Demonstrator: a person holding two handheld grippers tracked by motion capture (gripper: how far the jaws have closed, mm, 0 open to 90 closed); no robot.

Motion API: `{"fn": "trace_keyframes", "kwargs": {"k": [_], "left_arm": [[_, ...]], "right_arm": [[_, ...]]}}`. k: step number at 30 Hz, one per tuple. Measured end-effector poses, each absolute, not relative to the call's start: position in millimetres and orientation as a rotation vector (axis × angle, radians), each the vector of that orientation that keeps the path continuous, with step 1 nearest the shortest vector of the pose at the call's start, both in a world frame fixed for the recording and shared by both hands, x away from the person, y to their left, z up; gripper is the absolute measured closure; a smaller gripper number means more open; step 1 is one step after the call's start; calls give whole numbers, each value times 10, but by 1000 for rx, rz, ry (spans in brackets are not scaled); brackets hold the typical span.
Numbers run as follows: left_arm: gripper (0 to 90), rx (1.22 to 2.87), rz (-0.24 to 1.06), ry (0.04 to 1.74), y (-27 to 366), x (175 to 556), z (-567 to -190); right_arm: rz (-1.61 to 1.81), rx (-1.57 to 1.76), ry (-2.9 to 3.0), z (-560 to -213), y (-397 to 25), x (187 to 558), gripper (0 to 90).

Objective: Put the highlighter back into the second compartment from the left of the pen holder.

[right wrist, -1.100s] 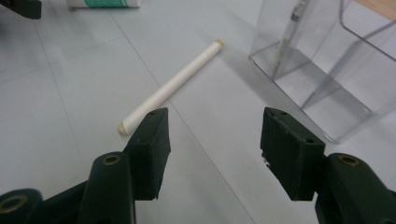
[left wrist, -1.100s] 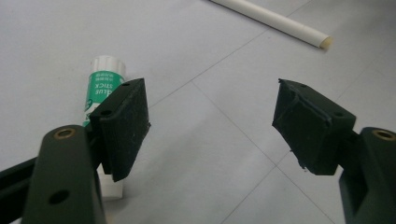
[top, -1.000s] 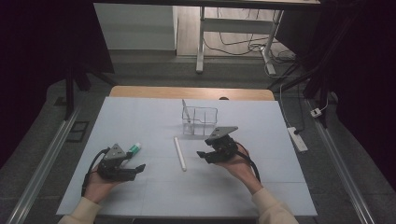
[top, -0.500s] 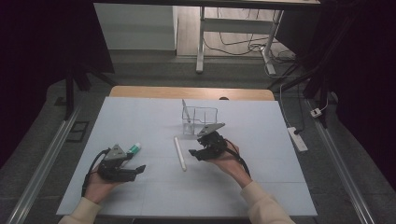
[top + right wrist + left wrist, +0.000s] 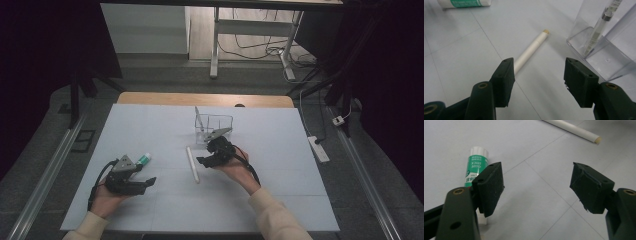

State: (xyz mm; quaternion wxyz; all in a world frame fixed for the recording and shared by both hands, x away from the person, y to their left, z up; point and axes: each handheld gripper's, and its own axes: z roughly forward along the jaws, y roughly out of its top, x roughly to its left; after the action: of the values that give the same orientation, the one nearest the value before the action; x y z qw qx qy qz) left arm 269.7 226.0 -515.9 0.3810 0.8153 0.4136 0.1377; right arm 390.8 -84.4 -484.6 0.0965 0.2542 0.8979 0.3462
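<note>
A white tube (image 5: 192,163) (image 5: 530,50) (image 5: 571,129) lies on the white table (image 5: 150,125), near the middle. Just to its right my right gripper (image 5: 202,161) (image 5: 539,82) stands open, its left jaw over the tube's near end. A clear plastic holder (image 5: 215,126) (image 5: 609,47) behind it has a pen (image 5: 199,119) (image 5: 599,28) leaning inside. A green-labelled glue stick (image 5: 143,159) (image 5: 475,166) (image 5: 464,3) lies at the left. My left gripper (image 5: 145,184) (image 5: 536,190) is open beside it, with nothing between the jaws.
A power strip (image 5: 319,148) lies on the floor past the table's right edge. Metal rails (image 5: 50,170) run along both sides. A desk frame and cables (image 5: 250,45) stand beyond the far edge.
My right gripper has moved left toward the white tube. The left gripper has stayed put.
</note>
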Motion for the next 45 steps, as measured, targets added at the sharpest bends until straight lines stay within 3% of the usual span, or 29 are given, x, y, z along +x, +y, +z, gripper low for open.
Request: {"fn": "trace_keyframes", "kwargs": {"k": [45], "left_arm": [[264, 2100, 347, 1052, 2243, 2704, -5193]], "right_arm": [[951, 849, 2712, -5160, -362, 4149, 423]]}}
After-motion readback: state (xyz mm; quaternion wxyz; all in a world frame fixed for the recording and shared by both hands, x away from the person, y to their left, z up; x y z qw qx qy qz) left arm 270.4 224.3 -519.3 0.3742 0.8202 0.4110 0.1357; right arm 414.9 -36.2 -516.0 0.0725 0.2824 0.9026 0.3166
